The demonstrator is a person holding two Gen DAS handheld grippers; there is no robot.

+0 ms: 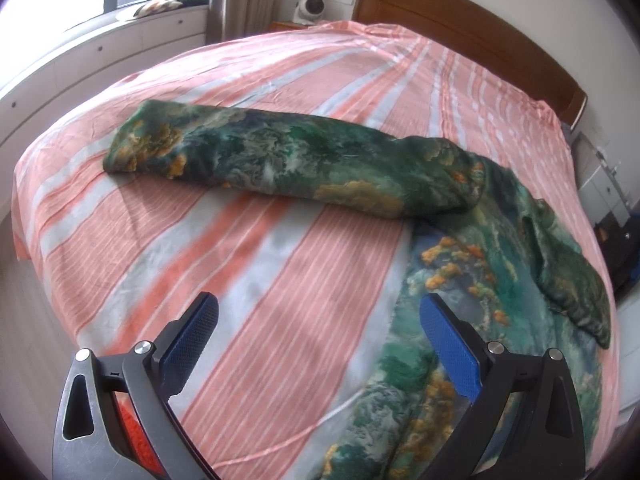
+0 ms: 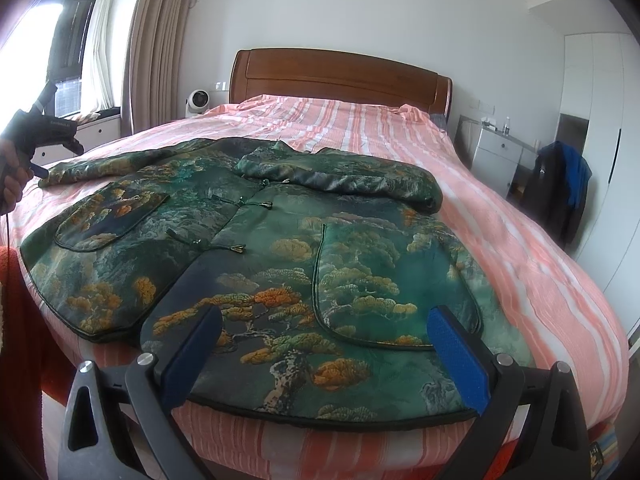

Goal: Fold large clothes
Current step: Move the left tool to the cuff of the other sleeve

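Note:
A large green jacket [image 2: 280, 240] with gold and orange tree patterns lies face up on the bed, front closed with knot buttons. Its right sleeve [image 2: 340, 178] is folded across the chest. The left sleeve [image 1: 260, 156] stretches out sideways over the bedspread. My left gripper [image 1: 320, 320] is open above the bedspread beside the jacket's body [image 1: 460, 280], holding nothing. It also shows at the far left of the right wrist view as the left gripper [image 2: 40, 168], held by a hand near the sleeve's cuff. My right gripper [image 2: 326, 336] is open over the jacket's hem, empty.
The bed [image 2: 500, 216] has a pink and grey striped cover and a wooden headboard [image 2: 340, 76]. A small white fan [image 2: 198, 100] stands beside it. A white desk [image 2: 500, 152] and a chair with dark clothes [image 2: 560, 196] stand to the right. White drawers [image 1: 100, 52] line the window.

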